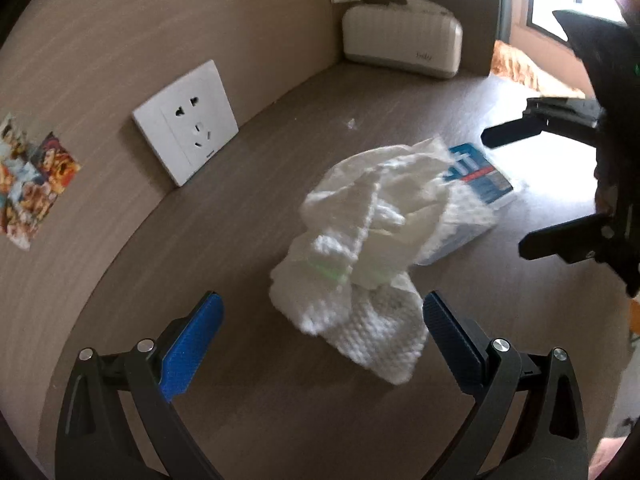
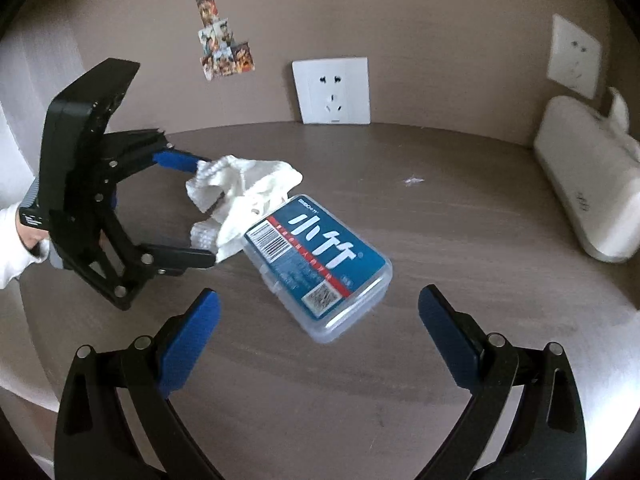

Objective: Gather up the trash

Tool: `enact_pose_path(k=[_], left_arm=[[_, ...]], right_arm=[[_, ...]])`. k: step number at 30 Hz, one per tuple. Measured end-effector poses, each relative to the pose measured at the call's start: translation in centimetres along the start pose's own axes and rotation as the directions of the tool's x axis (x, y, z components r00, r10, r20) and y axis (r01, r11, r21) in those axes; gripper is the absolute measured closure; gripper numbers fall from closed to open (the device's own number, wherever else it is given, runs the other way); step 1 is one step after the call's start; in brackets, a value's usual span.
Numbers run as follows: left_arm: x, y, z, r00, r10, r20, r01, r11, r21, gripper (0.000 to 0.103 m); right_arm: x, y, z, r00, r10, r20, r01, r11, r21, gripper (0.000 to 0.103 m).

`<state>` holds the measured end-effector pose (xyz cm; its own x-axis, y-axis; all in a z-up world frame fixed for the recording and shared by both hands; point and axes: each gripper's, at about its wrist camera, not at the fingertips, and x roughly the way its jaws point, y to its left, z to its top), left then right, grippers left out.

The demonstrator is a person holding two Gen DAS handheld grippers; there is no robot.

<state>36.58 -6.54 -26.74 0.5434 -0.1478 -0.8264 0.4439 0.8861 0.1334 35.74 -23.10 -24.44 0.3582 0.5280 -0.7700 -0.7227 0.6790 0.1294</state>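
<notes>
A crumpled white paper towel (image 1: 360,248) lies on the brown table, also in the right wrist view (image 2: 240,196). Its far edge rests on a clear plastic box with a blue label (image 2: 320,264), seen partly hidden in the left wrist view (image 1: 476,172). My left gripper (image 1: 322,312) is open, its blue pads on either side of the towel's near end; it also shows in the right wrist view (image 2: 204,212). My right gripper (image 2: 318,304) is open just in front of the box; it also shows in the left wrist view (image 1: 504,192).
A white tissue dispenser (image 1: 402,42) stands at the table's far corner, also in the right wrist view (image 2: 588,196). Wall sockets (image 1: 186,120) (image 2: 331,90) and stickers (image 2: 222,46) are on the brown wall. A small white scrap (image 2: 412,180) lies on the table (image 2: 480,280).
</notes>
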Motion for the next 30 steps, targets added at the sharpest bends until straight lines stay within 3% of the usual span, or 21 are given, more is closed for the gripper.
enact_pose_path(k=[11,15,20,22,24,25,27,30], left_arm=[[1.4,0.5,1.4,0.997,-0.071,0.0,0.071,0.997,0.033,0.005],[1.7,0.7,1.7,0.994,-0.112,0.001,0.112,0.993,0.034,0.01],[1.9,0.4,2.0,0.991,-0.13,0.014,0.129,0.991,0.041,0.014],[1.9,0.4,2.1,0.989,-0.15,0.013,0.149,0.988,0.037,0.023],[1.8,0.3,2.6,0.987,-0.157,0.028,0.156,0.987,0.022,0.066],[1.7,0.1,2.9,0.987,-0.16,0.023,0.16,0.987,0.013,0.079],[1.7,-0.4,3.3,0.99,-0.137,0.015,0.137,0.99,0.014,0.087],[1.1,-1.0,3.5,0.992,-0.125,0.024,0.124,0.992,0.009,0.088]], right_arm=[[2.8,-0.4,1.6,0.991,0.108,-0.078,-0.115,0.99,-0.084,0.004],[3.6,-0.4,1.9,0.99,0.114,-0.087,-0.124,0.986,-0.114,0.005],[3.9,-0.6,2.3,0.992,0.097,-0.08,-0.107,0.985,-0.134,0.027],[3.9,-0.7,2.2,0.994,0.084,-0.074,-0.094,0.986,-0.138,0.036],[3.7,-0.7,2.0,0.996,0.054,-0.065,-0.062,0.988,-0.139,0.042],[3.7,-0.7,2.0,0.997,0.044,-0.063,-0.052,0.99,-0.132,0.042],[3.6,-0.6,1.8,0.998,0.032,-0.056,-0.039,0.992,-0.124,0.042],[2.6,-1.0,1.2,0.998,0.057,-0.037,-0.059,0.996,-0.06,0.042]])
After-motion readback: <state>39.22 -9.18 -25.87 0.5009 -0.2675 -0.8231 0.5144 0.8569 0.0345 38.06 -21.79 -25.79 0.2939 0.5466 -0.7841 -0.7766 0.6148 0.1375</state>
